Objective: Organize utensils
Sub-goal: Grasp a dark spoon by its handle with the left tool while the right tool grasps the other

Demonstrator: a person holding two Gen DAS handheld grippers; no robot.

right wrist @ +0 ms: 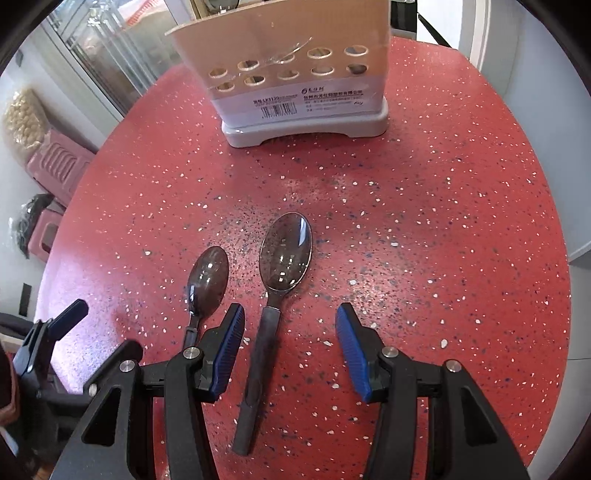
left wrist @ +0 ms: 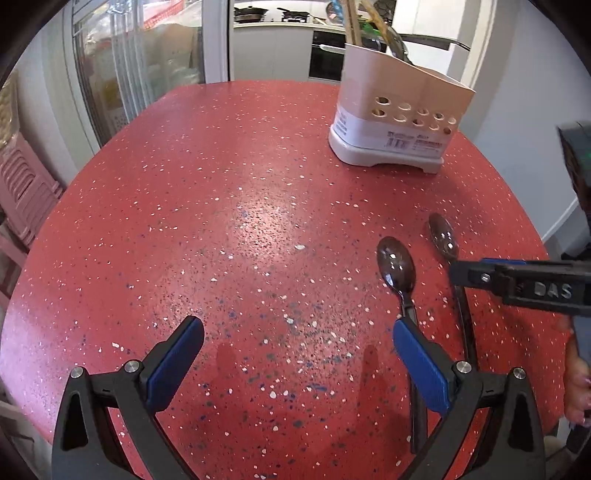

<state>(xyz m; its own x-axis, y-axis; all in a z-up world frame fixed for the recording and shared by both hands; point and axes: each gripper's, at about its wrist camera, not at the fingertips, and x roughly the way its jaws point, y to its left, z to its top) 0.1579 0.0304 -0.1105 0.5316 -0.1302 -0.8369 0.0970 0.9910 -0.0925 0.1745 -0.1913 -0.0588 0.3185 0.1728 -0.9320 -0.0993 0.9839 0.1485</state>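
Note:
Two dark-handled metal spoons lie side by side on the red speckled table [left wrist: 229, 229]. The larger spoon [right wrist: 284, 254] lies with its handle between the open fingers of my right gripper [right wrist: 290, 325]. The smaller spoon [right wrist: 207, 278] lies just left of it. In the left wrist view the smaller spoon [left wrist: 397, 266] is beside the right finger of my open, empty left gripper [left wrist: 299, 332], and the larger spoon [left wrist: 443, 236] is further right, under the right gripper [left wrist: 458, 275]. A beige utensil holder [left wrist: 391, 122] with round holes stands at the back; it also shows in the right wrist view [right wrist: 295, 74].
The holder holds chopsticks [left wrist: 352, 22] and other utensils. Pink plastic stools [left wrist: 22, 184] stand left of the table. Glass doors and a kitchen counter with pans are behind. The table edge curves close on the right [right wrist: 554, 295].

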